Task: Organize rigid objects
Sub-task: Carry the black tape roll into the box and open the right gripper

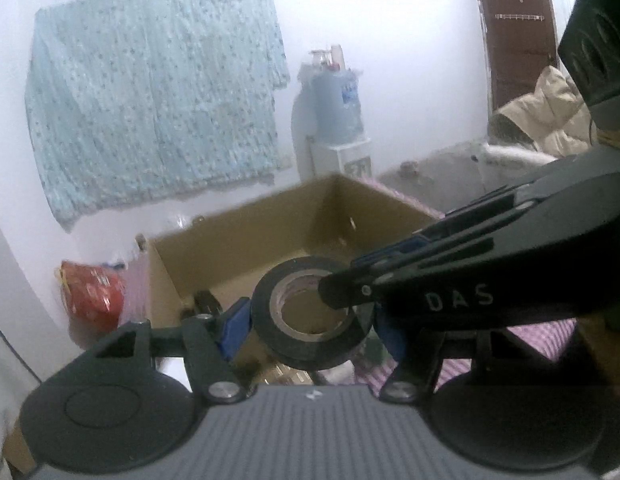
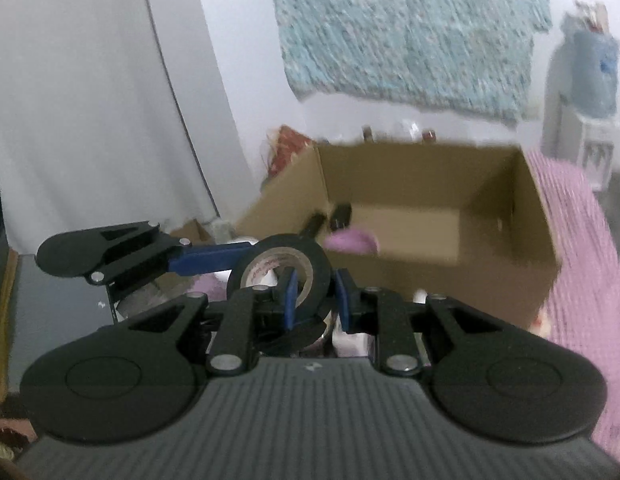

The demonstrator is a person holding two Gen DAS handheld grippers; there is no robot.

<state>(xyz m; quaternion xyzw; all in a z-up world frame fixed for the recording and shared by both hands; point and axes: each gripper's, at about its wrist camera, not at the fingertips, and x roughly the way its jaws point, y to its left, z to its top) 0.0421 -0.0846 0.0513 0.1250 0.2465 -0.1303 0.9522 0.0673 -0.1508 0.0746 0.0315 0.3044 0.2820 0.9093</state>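
A black roll of tape (image 1: 310,320) with a white core hangs in the air just in front of an open cardboard box (image 1: 238,240). My left gripper (image 1: 310,322) is shut on the roll's outer sides with its blue pads. My right gripper (image 2: 314,298) is shut on the roll's wall (image 2: 280,268), one blue finger inside the core and one outside. The right gripper crosses the left wrist view (image 1: 342,284) from the right. The box (image 2: 430,188) holds a dark object (image 2: 340,214) and a pink object (image 2: 352,240).
A red packet (image 1: 92,290) lies left of the box. A pink checked cloth (image 2: 582,248) covers the surface to the right. A water dispenser (image 1: 336,120) stands by the wall, under a hung blue cloth (image 1: 150,112). A beige jacket (image 1: 546,116) lies at the far right.
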